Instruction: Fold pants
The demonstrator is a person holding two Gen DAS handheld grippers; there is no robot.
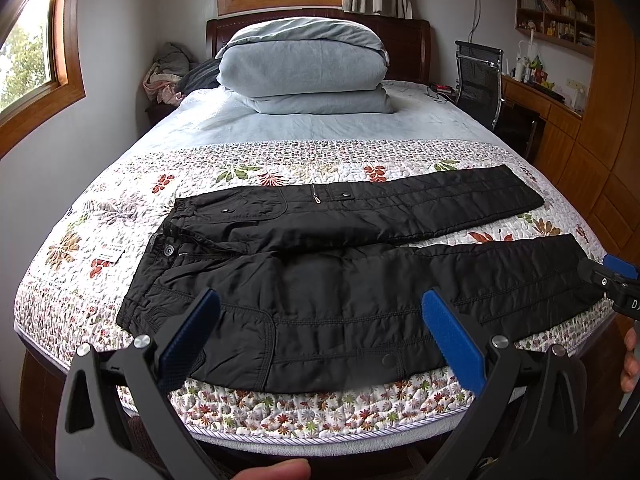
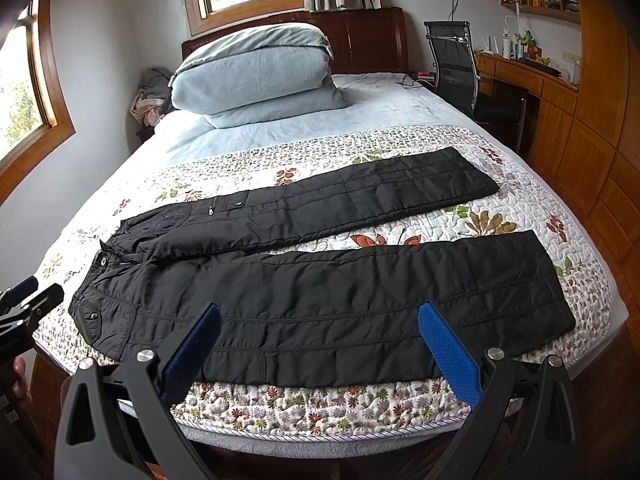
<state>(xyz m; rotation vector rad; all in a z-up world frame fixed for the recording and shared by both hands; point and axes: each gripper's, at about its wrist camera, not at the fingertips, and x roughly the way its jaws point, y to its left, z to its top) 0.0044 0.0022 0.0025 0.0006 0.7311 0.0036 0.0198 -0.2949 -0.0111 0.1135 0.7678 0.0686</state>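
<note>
While both grippers hover off the bed's near edge, the left gripper (image 1: 320,320) has its fingers (image 1: 452,336) spread wide and empty; the right gripper (image 2: 318,328) likewise, gripping nothing. Black pants (image 2: 320,300) lie flat on the floral quilt (image 2: 320,404), waistband left, legs parted and running right. Beyond, a folded blue duvet (image 1: 304,68) sits by the headboard (image 1: 404,40).

Pants (image 1: 320,280) w/ slight-sheen black cloth, quilted cloth bedspread (image 1: 320,404), glossy wood headboard (image 1: 412,44)
</note>
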